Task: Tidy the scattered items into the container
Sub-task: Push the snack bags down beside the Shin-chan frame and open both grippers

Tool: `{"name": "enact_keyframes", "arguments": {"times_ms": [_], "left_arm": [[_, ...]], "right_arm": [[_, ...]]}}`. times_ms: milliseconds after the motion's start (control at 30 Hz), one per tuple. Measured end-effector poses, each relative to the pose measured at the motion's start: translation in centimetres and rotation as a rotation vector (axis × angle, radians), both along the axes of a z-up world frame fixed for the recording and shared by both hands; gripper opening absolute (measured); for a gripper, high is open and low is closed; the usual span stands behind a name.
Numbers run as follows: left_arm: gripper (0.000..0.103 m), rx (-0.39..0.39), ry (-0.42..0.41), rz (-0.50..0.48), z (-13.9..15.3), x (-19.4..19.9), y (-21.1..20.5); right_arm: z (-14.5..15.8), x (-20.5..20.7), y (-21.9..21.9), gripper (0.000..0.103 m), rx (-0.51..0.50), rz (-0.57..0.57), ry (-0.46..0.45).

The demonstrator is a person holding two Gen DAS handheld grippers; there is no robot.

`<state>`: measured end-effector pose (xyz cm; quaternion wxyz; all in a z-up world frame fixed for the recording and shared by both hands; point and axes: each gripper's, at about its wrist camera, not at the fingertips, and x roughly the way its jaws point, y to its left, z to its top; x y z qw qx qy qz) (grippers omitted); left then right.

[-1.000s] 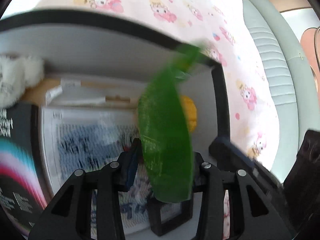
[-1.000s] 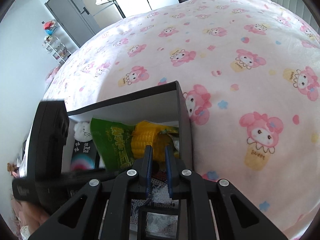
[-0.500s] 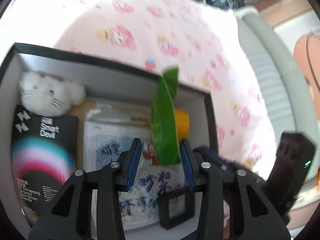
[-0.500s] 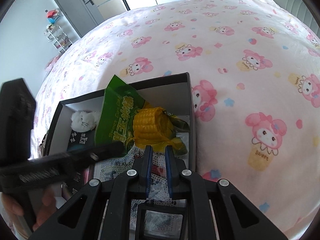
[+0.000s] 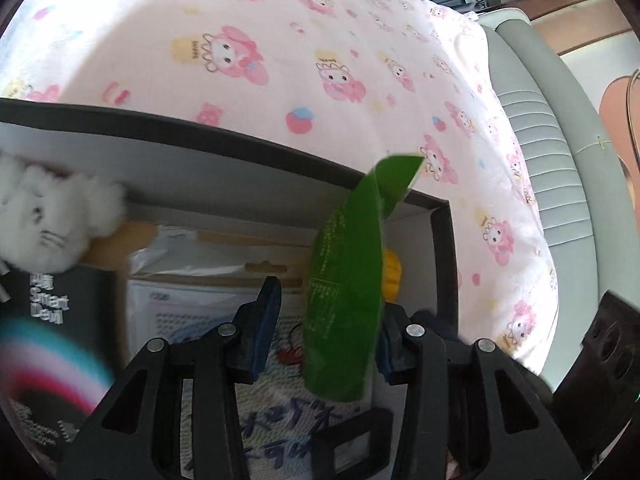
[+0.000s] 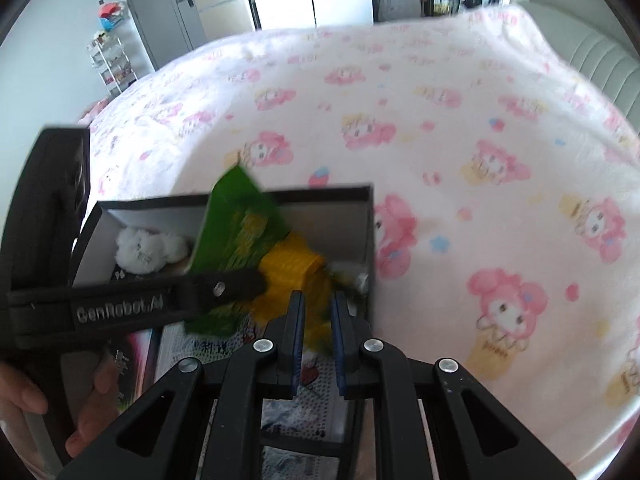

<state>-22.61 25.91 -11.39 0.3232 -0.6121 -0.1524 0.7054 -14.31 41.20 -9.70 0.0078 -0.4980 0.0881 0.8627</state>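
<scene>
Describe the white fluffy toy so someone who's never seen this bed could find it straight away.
Start at the bed with the pink cartoon blanket, then find the black-rimmed box lying on it. The white plush cat sits in the box's far corner, opposite the green corn packet side and above a black booklet. It is the only soft, furry thing among flat printed items.

Plush toy (image 5: 44, 220) inside box (image 5: 240, 140)

Green corn packet (image 6: 240, 224) over black box (image 6: 332, 194), apparently tilted.
</scene>
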Motion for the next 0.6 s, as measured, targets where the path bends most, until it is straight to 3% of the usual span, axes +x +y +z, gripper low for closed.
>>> {"name": "enact_keyframes", "arguments": {"times_ms": [133, 300, 600], "left_arm": [[0.042, 0.070, -0.063, 0.001, -0.3, -0.3, 0.6], [0.051, 0.051, -0.044, -0.009, 1.3, 0.8, 1.1], [0.052, 0.020, 0.010, -0.040, 2.6, 1.7, 0.9]], "right_arm": [[0.0, 0.1, 0.2, 0.010, -0.001, 0.000, -0.002], [-0.1, 0.1, 0.2, 0.010, 0.005, 0.004, -0.004], [-0.3, 0.1, 0.1, 0.010, -0.015, -0.001, -0.012]]}}
